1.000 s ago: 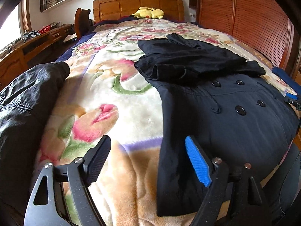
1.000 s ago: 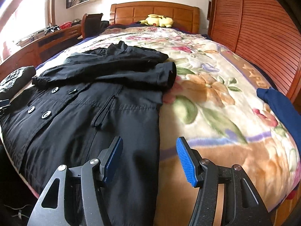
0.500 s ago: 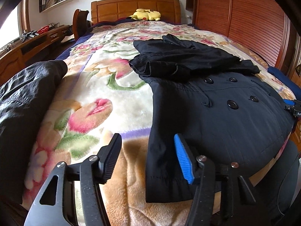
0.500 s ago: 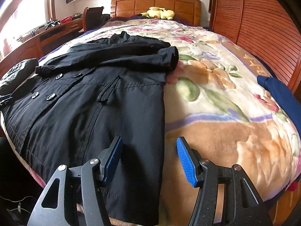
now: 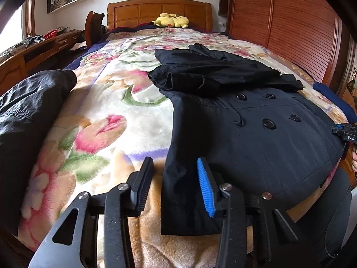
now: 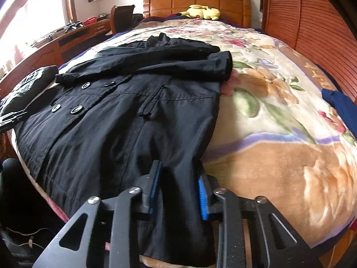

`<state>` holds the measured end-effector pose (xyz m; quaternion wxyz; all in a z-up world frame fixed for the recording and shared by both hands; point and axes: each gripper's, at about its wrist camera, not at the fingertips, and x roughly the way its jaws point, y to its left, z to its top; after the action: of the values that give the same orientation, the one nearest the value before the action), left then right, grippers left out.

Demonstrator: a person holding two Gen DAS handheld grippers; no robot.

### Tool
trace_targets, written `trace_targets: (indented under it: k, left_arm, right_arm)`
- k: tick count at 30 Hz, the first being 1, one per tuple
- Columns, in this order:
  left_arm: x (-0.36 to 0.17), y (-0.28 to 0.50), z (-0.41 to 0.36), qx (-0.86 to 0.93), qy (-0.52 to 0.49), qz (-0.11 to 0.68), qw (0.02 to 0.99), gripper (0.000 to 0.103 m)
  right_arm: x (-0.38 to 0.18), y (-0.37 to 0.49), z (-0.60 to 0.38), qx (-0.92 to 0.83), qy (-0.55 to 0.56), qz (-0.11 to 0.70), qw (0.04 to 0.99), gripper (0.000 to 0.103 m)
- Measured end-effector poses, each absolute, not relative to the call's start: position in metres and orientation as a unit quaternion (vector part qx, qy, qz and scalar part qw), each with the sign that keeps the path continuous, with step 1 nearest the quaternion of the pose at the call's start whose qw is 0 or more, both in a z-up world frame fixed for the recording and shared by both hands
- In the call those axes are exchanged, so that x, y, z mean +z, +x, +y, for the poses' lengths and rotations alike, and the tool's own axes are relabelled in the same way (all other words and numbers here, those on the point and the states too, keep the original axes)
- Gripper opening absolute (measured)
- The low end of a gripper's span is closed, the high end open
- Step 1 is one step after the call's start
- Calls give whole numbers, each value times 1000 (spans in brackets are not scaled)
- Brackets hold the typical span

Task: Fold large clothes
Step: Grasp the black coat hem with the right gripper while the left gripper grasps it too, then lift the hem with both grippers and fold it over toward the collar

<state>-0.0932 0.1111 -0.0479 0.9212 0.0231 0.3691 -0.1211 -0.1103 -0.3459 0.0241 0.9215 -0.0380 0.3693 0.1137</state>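
A black double-breasted coat point(image 5: 256, 134) lies flat on the bed, sleeves folded across its chest; it also shows in the right wrist view point(image 6: 125, 120). My left gripper point(image 5: 176, 178) is open, its jaws on either side of the coat's left hem edge near the bottom corner. My right gripper point(image 6: 179, 185) is narrowed around the coat's right hem corner, fabric between the blue pads point(image 6: 203, 198), but a gap still shows.
A floral blanket point(image 5: 111, 116) covers the bed. A black jacket point(image 5: 26, 116) lies at the left edge, a blue garment point(image 6: 341, 105) at the right edge. A yellow plush point(image 5: 171, 20) sits by the headboard. A wooden desk point(image 5: 40, 49) stands left, a slatted wardrobe point(image 5: 290, 22) right.
Both grippers have moved down and in toward the coat's hem corners. The left jaws have narrowed around the left edge. The right jaws have narrowed around the right corner.
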Motion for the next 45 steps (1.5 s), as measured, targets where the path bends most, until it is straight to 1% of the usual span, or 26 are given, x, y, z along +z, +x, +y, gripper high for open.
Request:
trace_targets:
  k: [4,6,7,8,9,10,11,12,18,28,38,45]
  left_arm:
    - [-48,-94,113,-124,16,371,920,40]
    - [-47,-95,112,-130,15,372,919,31]
    - [-47,-97,111,-131,17,372,919,30]
    - [-46,-98,110,-132,20,372,919,25]
    - [-45,-99,109,-134,22,372,918,18]
    - [-44,-100,108,-136,25,372,918,15]
    - [-43,-101,107,-137,25,370,918,9]
    - [-41,-102,106,-140,25,370,918,8]
    - [-23,-109,103,-149,18,342,928,4]
    - [29,-127,99,-156,16,270,950,4]
    - [72,-157,104,-161,8,216,963,4]
    - [119,-176,112,-162,2,153,975,4]
  right_arm:
    - [24,-109,-347,122,-31,365,923,12]
    - [25,-108,-347,124,-30,361,924,9]
    - [25,-107,-347,126,-27,359,924,8]
    - [26,-107,-348,129,-23,357,925,7]
    - [27,-108,-347,131,-22,354,926,6]
    - [28,-110,-347,134,-22,348,928,6]
    - [29,-111,-347,135,-20,343,929,5]
    - [30,-112,-347,137,-18,339,931,5]
    - [50,-123,-351,132,-12,294,947,4]
    - [91,-147,-350,137,-13,233,963,3]
    - [119,-185,-358,142,-19,187,972,3]
    - [142,-218,-363,150,-18,147,978,3]
